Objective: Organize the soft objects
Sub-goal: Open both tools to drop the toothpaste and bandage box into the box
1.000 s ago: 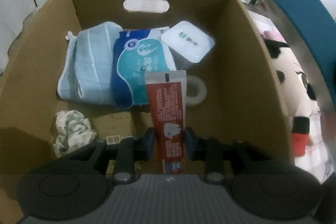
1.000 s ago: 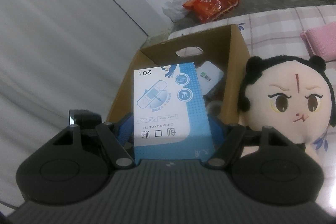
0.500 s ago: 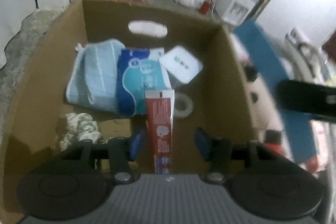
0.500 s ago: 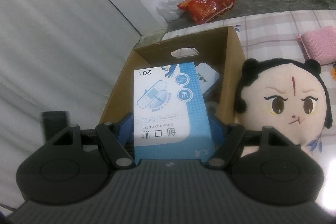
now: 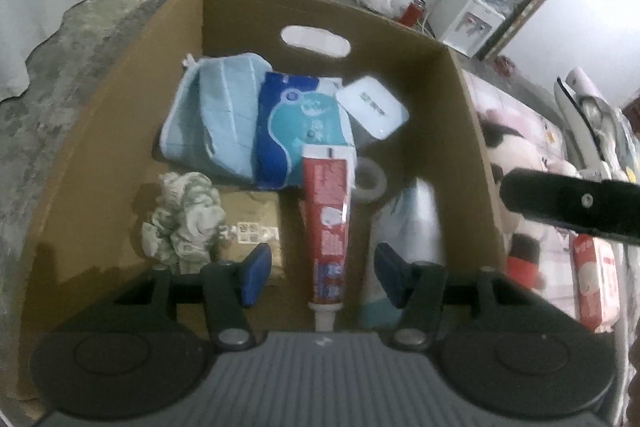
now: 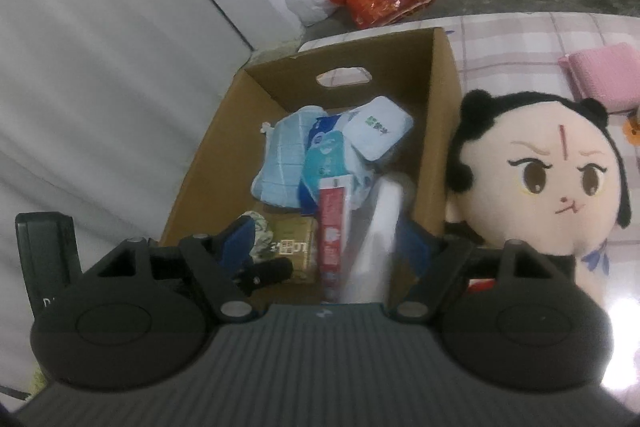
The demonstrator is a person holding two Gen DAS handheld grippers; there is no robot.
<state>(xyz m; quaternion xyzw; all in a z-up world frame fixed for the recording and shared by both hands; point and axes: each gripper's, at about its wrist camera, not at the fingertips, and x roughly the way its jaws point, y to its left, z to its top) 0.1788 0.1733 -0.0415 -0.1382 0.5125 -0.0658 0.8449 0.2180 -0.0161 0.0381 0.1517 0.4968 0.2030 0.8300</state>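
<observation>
Toothpaste lies released in the box, lengthwise ahead between the left gripper's just-spread jaws, while the right gripper, opening too, drops a blurred white-blue pack beside it.

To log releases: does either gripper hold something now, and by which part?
Nothing is held. Both grippers have just been opening: the toothpaste tube lies untouched between the left gripper fingers, the blurred white box loose between the right gripper fingers.
</observation>
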